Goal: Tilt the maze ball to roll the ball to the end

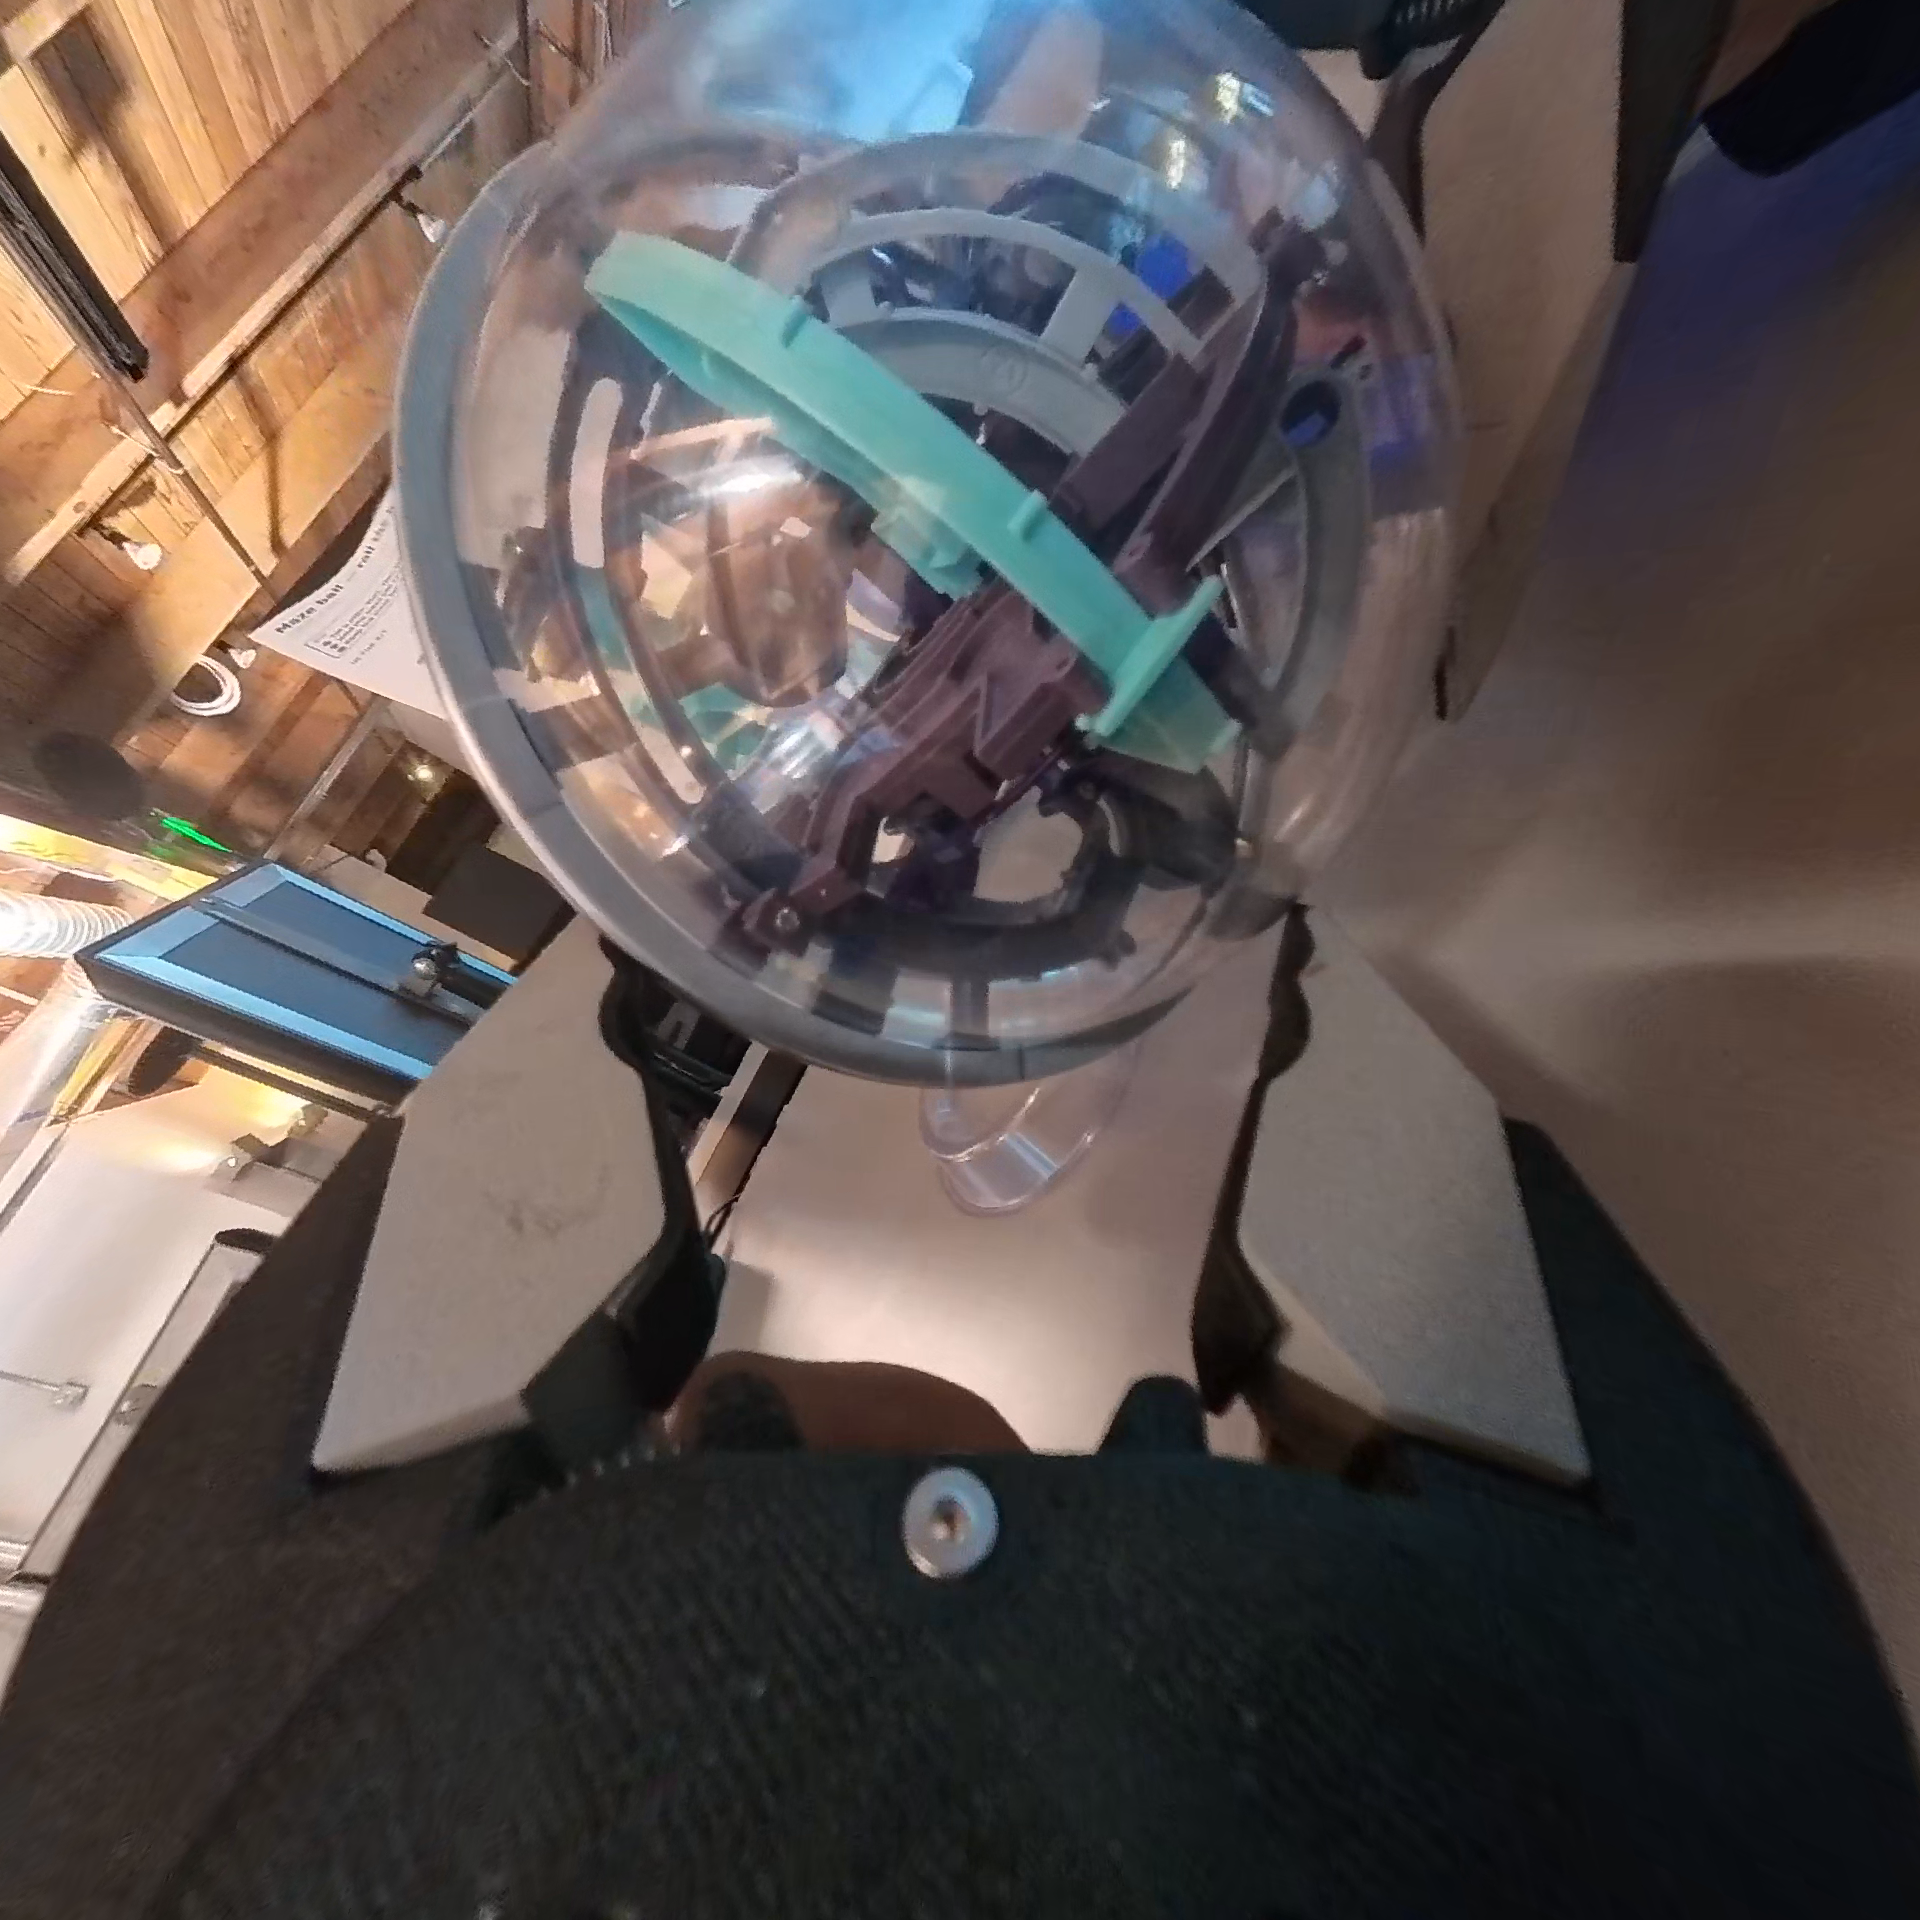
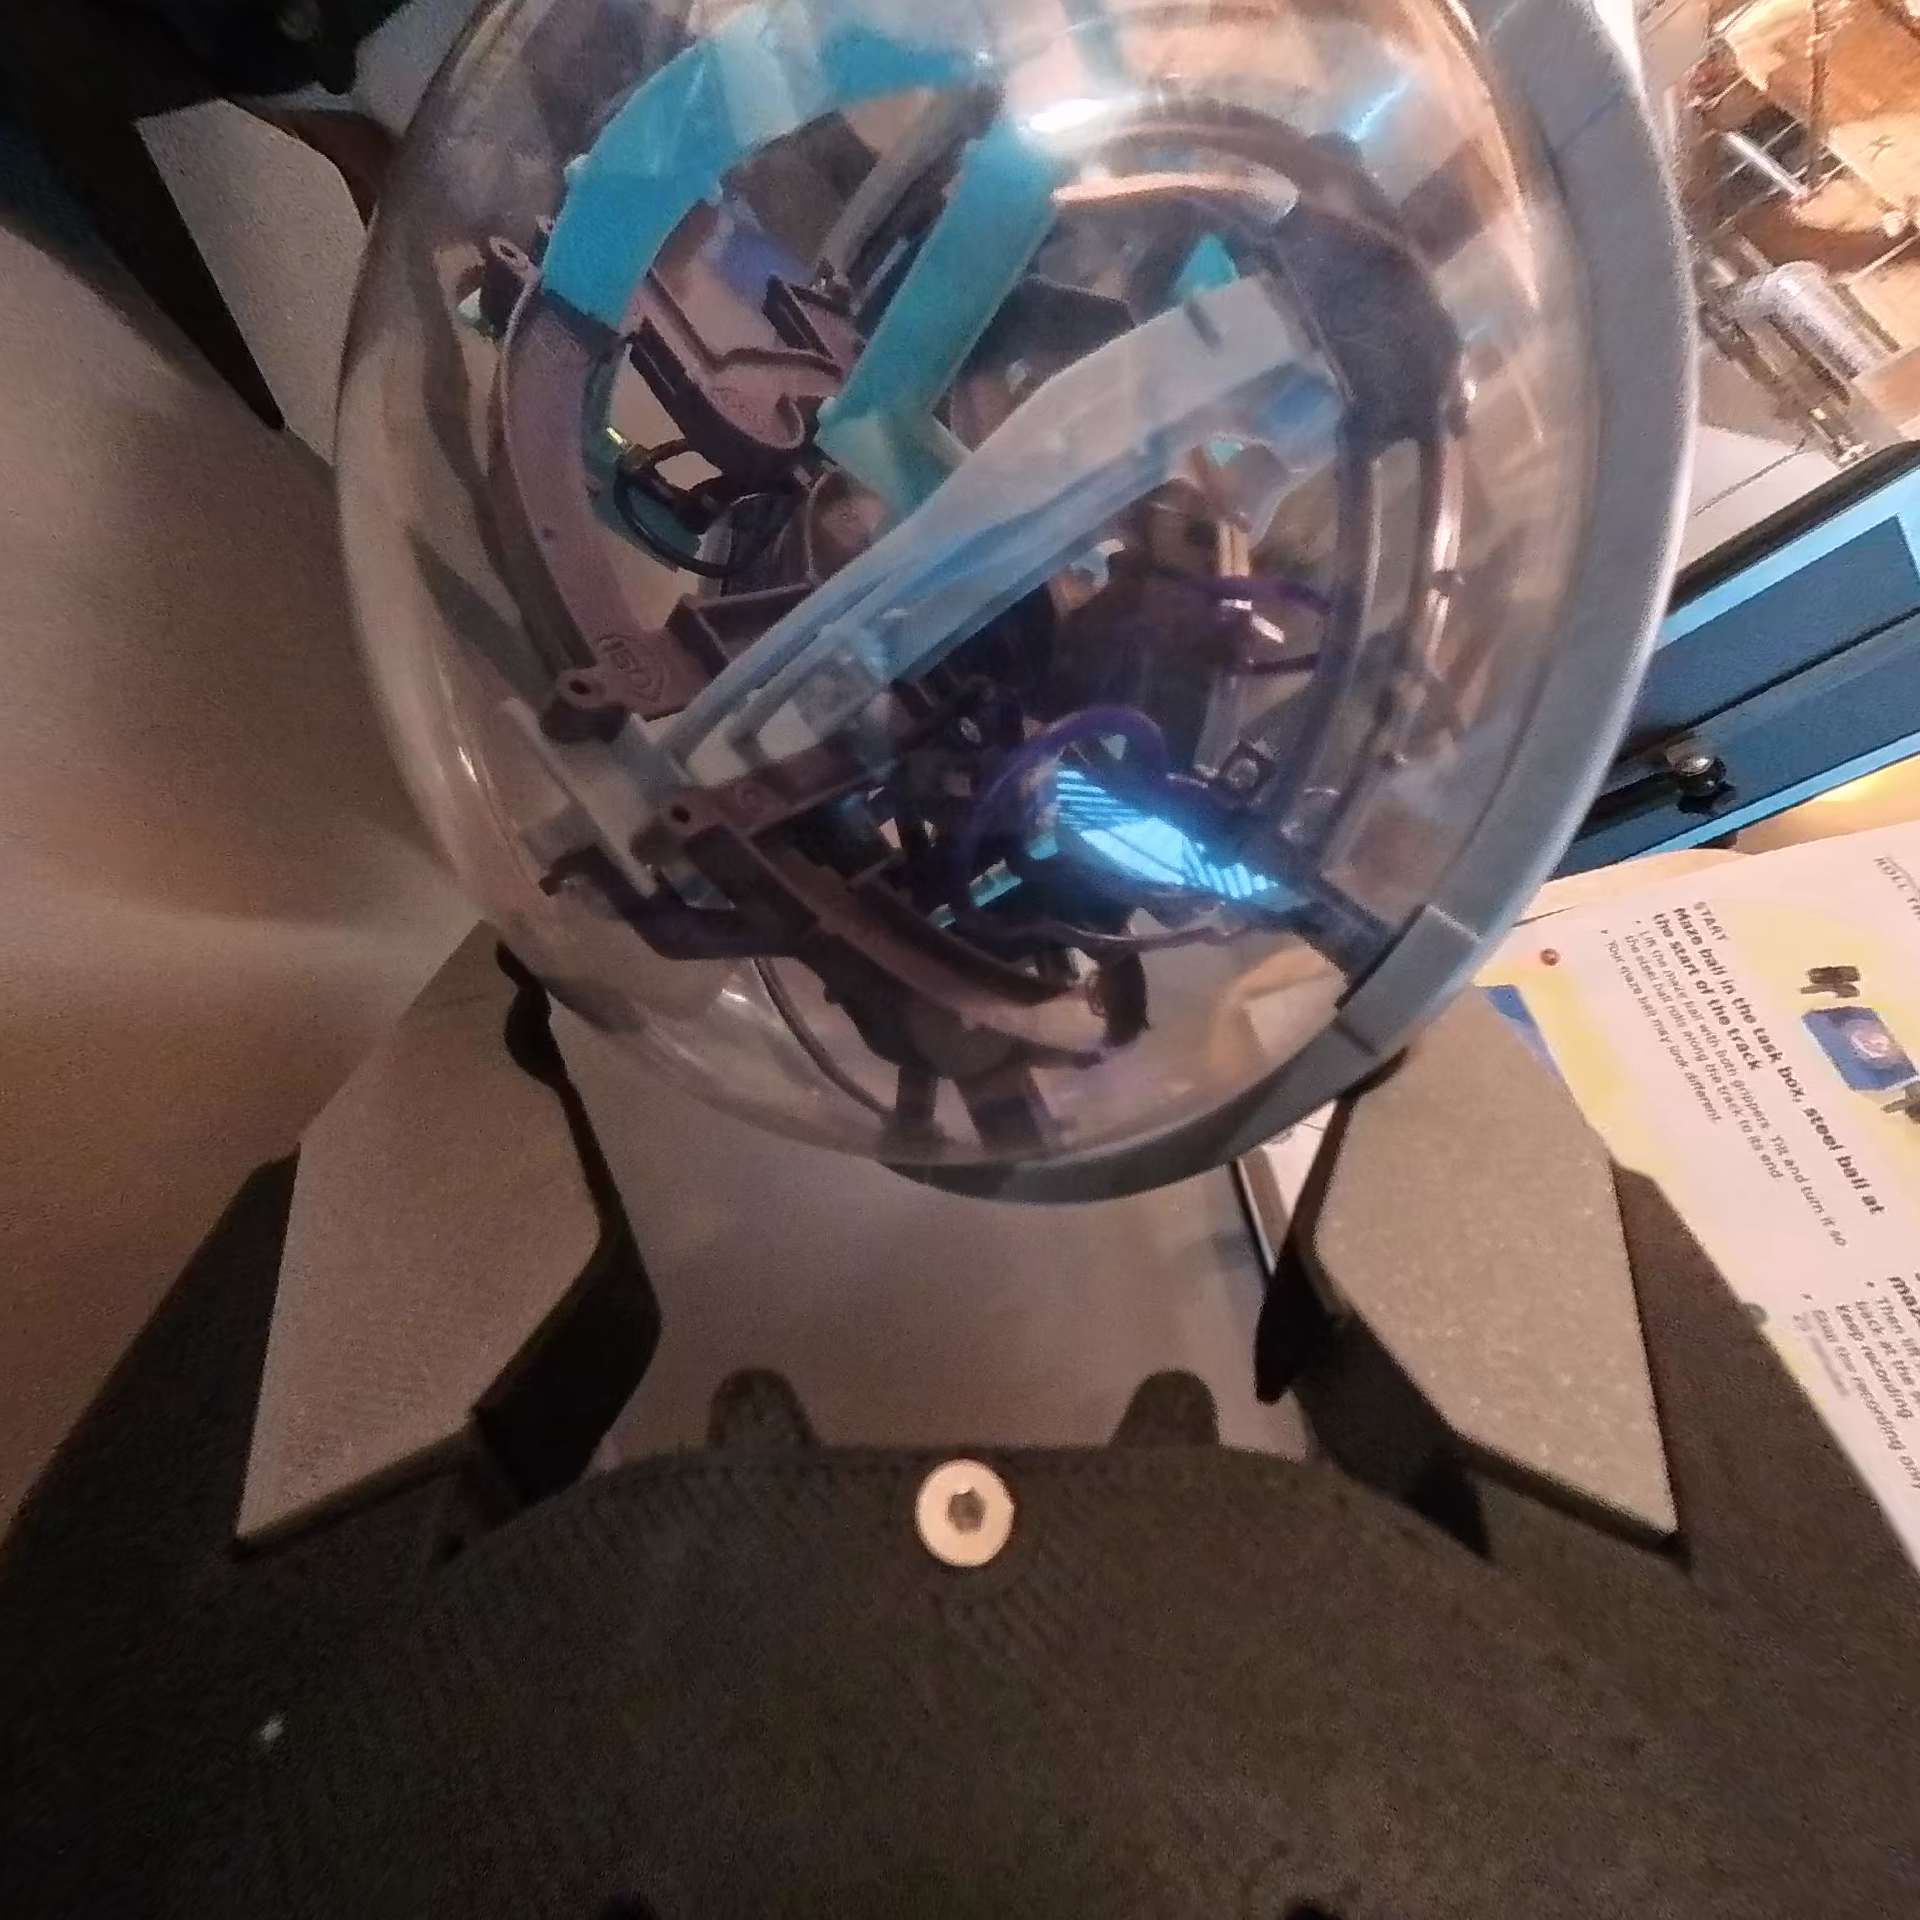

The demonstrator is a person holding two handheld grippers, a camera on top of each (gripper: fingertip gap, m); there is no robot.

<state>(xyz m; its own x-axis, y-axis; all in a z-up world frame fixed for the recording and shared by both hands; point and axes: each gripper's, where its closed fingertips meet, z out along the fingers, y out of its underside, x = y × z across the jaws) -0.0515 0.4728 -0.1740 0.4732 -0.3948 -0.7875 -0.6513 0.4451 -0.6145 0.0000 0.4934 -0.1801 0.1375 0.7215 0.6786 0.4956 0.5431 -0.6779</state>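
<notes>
The maze ball [image 1: 914, 582] is a clear sphere with a grey seam ring and teal, grey and purple tracks inside. It is held up off the table between my two grippers, which face each other. My left gripper [image 1: 956, 966] has its jaws wide apart, and both fingertips [image 1: 623, 997] bear on the sphere's near side. My right gripper [image 2: 940, 1039] is also wide open, and its fingertips [image 2: 1351, 1091] touch the maze ball [image 2: 987, 582] from the opposite side. I cannot make out the small steel ball inside.
A clear plastic stand [image 1: 1013, 1143] sits on the pale table [image 1: 1662, 883] under the sphere. A printed instruction sheet [image 2: 1714, 1091] lies at the right. A blue-framed box [image 1: 291, 966] stands behind, also seen in the right wrist view [image 2: 1787, 623].
</notes>
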